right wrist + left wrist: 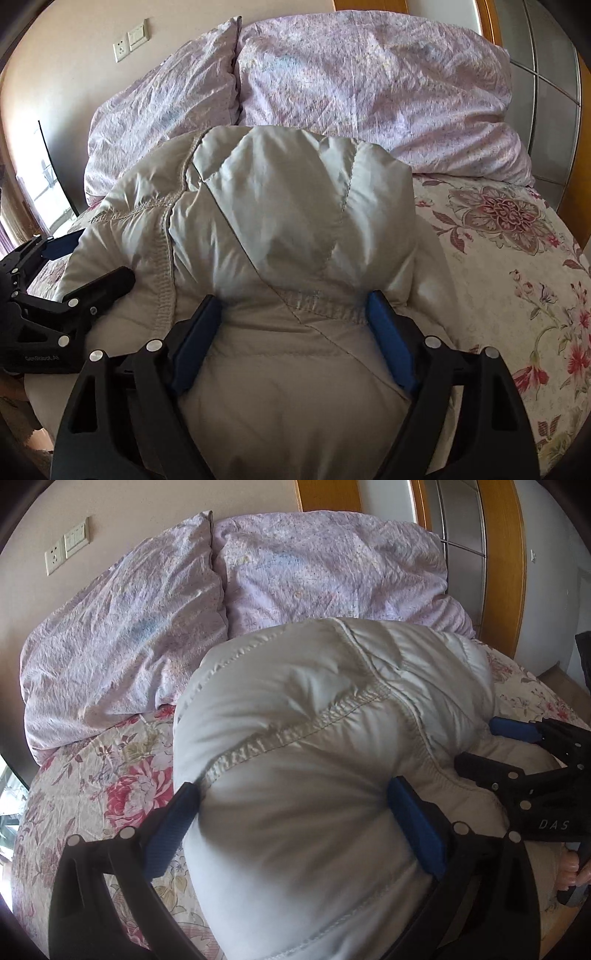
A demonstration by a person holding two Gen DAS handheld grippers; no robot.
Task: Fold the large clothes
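Note:
A puffy off-white down jacket point(314, 701) point(288, 203) lies bundled on the bed, its stitched seams facing up. In the left wrist view my left gripper point(291, 805) clamps a thick bulge of it, and both blue pads point(410, 812) dig into the fabric. The right wrist view shows my right gripper point(291, 325) squeezing another thick fold the same way, with blue pads point(386, 332) on either side. Each gripper also shows in the other's view, the right gripper point(491, 747) and the left gripper point(92, 258), side by side on the jacket.
The jacket rests on a floral bedsheet point(110, 775) point(498, 258). A crumpled lilac duvet point(147, 627) point(369, 81) is heaped behind it against the wall. Wall sockets point(55, 559) sit at the upper left, a wooden door frame point(502, 554) on the right, a bright window point(48, 184) at far left.

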